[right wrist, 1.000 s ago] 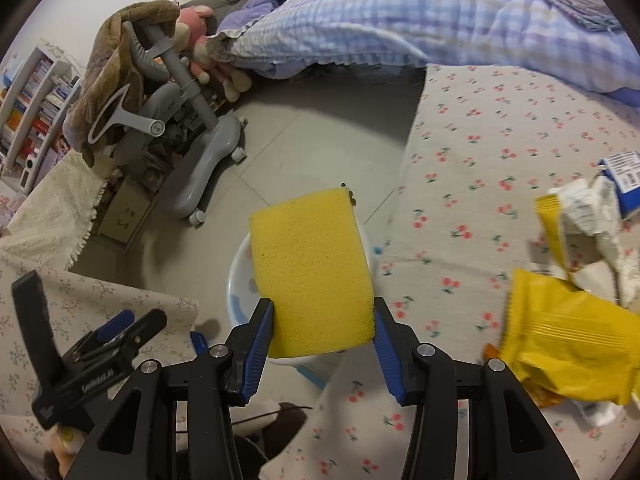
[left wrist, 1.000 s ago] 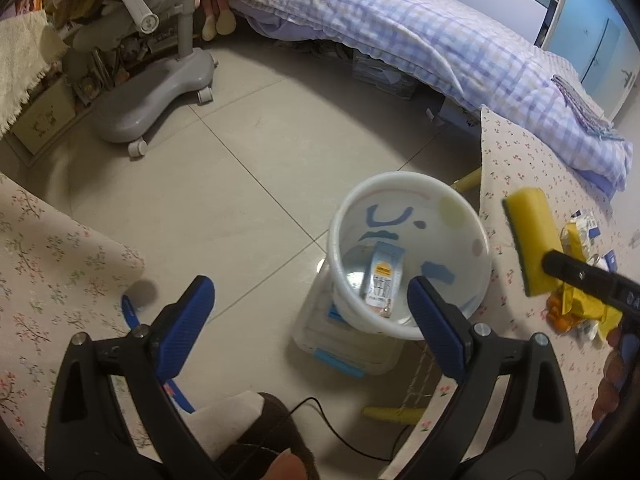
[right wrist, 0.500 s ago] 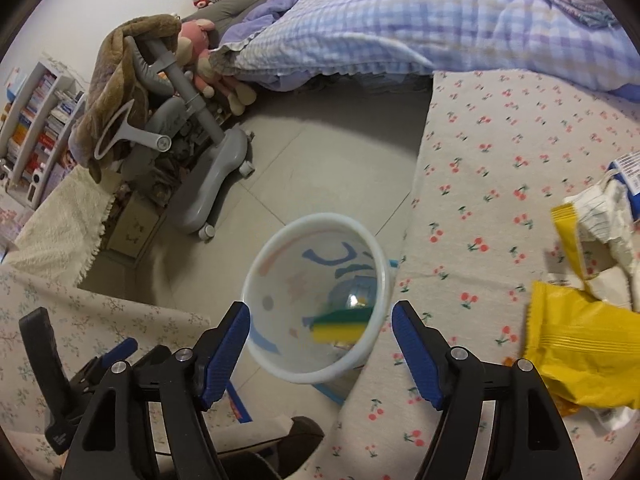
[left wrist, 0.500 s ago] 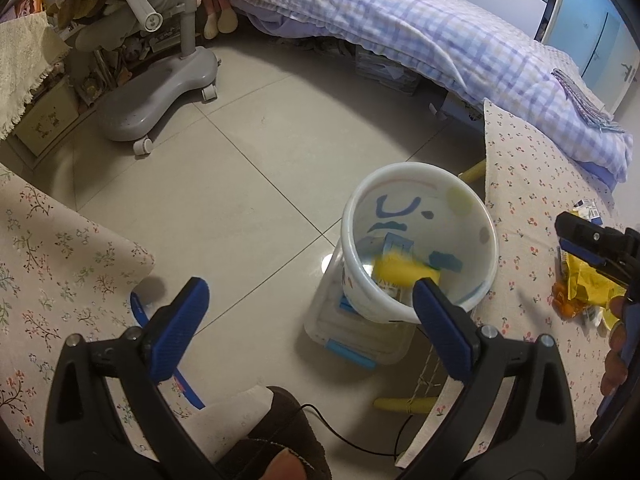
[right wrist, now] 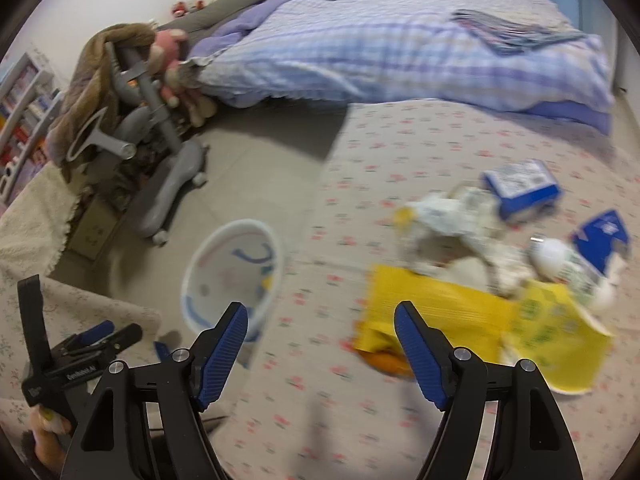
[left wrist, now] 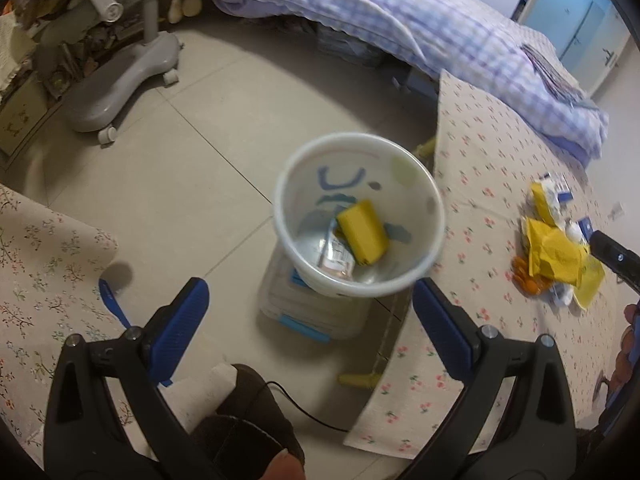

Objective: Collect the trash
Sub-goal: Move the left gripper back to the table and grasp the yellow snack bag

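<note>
Lying in white round plastic bucket [left wrist: 430, 204] on floor: yellow rectangular sponge [left wrist: 363, 231] w/ a wrapper. Left claw [left wrist: 307, 326] and right claw [right wrist: 320, 342] both apart, empty. Remaining on floral-cloth desk [right wrist: 400, 160]: crumpled yellow plastic bag [right wrist: 440, 312], blue cardboard boxes [right wrist: 520, 188], prob. white bottle [right wrist: 560, 260].

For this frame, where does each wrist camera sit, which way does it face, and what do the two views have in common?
Left wrist: sits behind the open left tool, looking down at the white bucket holding a yellow sponge; the person's knee shows at the bottom edge.
Right wrist: sits behind the open right tool, facing the floral tablecloth and the yellow wrapper in the trash pile; the left tool shows at lower left.
Shared: bucket, wrapper pile, tablecloth, checked bedding, grey chair base.
</note>
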Demonstrator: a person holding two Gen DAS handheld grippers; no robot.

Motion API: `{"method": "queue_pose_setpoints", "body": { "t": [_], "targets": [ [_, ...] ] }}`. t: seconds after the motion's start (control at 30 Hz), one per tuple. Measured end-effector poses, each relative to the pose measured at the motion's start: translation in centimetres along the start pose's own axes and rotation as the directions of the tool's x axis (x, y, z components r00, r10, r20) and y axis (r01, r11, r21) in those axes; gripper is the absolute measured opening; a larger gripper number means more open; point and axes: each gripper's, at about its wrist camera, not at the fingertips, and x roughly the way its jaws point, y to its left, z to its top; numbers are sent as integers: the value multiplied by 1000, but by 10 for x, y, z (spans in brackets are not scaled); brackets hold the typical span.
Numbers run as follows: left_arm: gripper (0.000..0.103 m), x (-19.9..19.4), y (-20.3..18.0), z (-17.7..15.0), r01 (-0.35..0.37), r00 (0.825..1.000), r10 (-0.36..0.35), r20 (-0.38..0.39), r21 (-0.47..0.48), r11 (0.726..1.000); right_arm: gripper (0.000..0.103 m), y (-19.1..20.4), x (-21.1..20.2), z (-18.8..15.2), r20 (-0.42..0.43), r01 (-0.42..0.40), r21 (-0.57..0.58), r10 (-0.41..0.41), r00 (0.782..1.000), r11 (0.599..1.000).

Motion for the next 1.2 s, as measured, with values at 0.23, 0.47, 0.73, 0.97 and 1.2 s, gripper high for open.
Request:
{"method": "queue_pose_setpoints", "body": {
  "t": [0.23, 0.47, 0.73, 0.97, 1.2],
  "targets": [
    [101, 1, -36, -2, 39, 999, -38, -35, 33, 999, 82, -75, -36, -7, 18, 136, 97, -139, 990, 986],
    [101, 2, -79, -2, 84, 995, -80, -54, 70, 994, 84, -129, -54, -18, -10, 263, 85, -263, 965, 961],
    [101, 8, -120, -8, 103, 992, -91, -86, 144, 984, 86, -126, -41, -46, -25, 358, -259, -377, 926, 897],
    [101, 12, -127, -12, 95, 991, -79, -104, 158, 983, 86, -112, -9, -72, -4, 419, -534, -498, 867, 734],
    [101, 16, -125, -11, 92, 991, -76, -112, 141, 986, 86, -104, 23, -80, 37, 466, -661, -594, 804, 589]
  ]
}}
